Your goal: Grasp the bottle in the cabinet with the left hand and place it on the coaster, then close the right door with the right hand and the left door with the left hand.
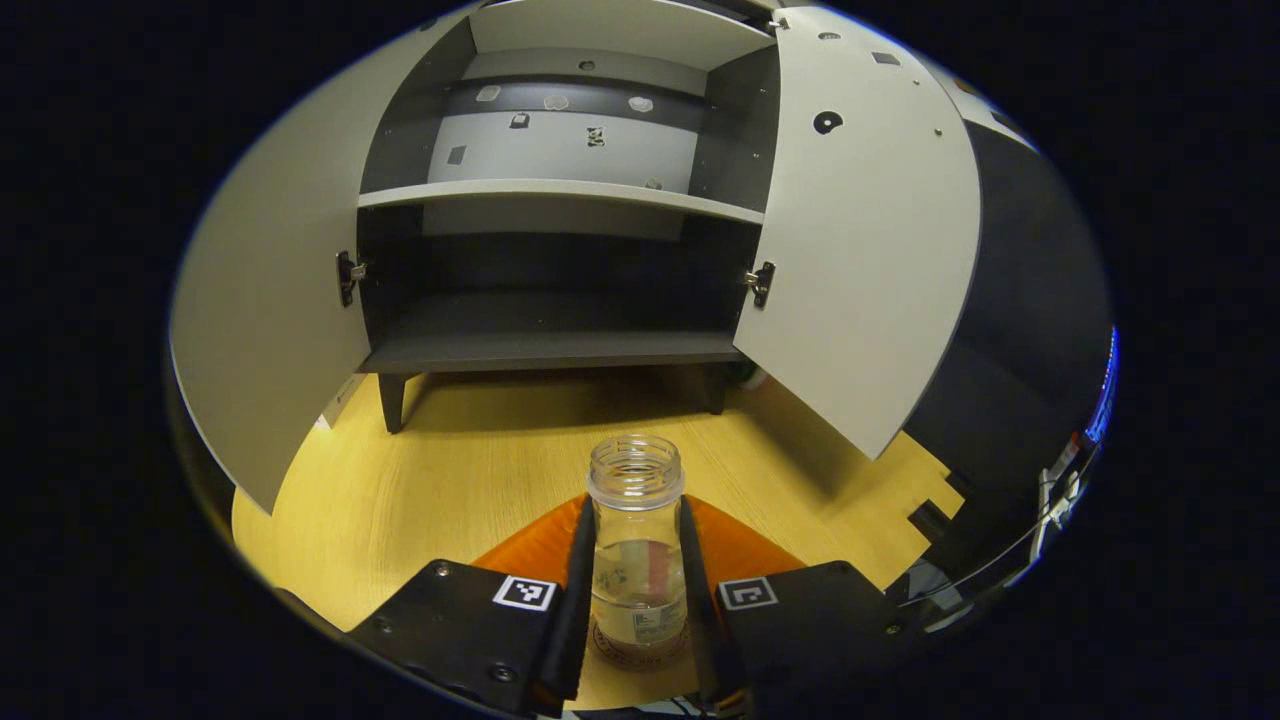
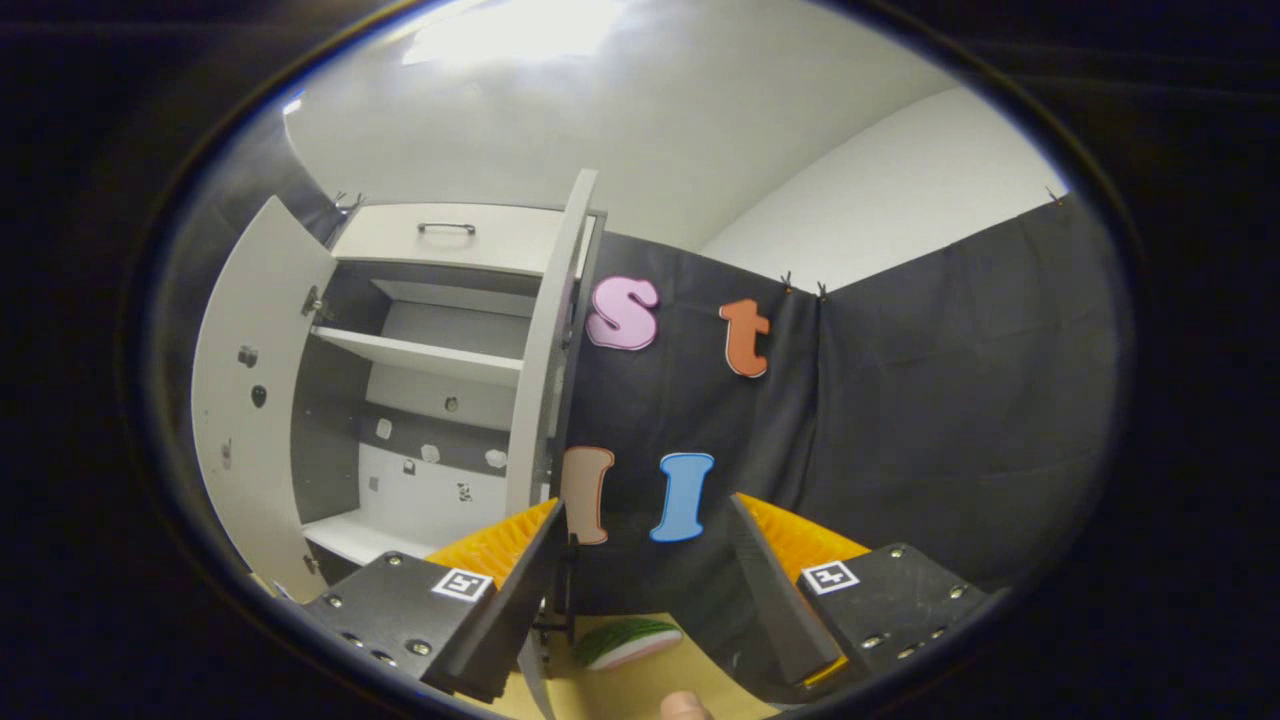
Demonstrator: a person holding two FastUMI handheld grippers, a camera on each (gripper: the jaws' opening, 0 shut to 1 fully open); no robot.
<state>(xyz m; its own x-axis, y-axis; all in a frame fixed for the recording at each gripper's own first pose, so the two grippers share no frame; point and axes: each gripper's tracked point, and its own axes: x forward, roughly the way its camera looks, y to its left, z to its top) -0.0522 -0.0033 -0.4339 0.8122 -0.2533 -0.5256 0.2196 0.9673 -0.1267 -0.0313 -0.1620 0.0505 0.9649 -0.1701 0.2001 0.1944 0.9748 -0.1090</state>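
one bottle [image 1: 637,545], perhaps on one coaster [image 1: 640,655]

No words, brands or numbers can be read. The bottle [image 1: 637,545] carries a small label low on its side, too blurred to make out. Square black-and-white coded markers [image 1: 524,592] sit on the bodies of both grippers, bearing patterns, not text. A small patterned sticker [image 1: 596,137] on the cabinet's back panel [image 1: 560,150] is likewise illegible.
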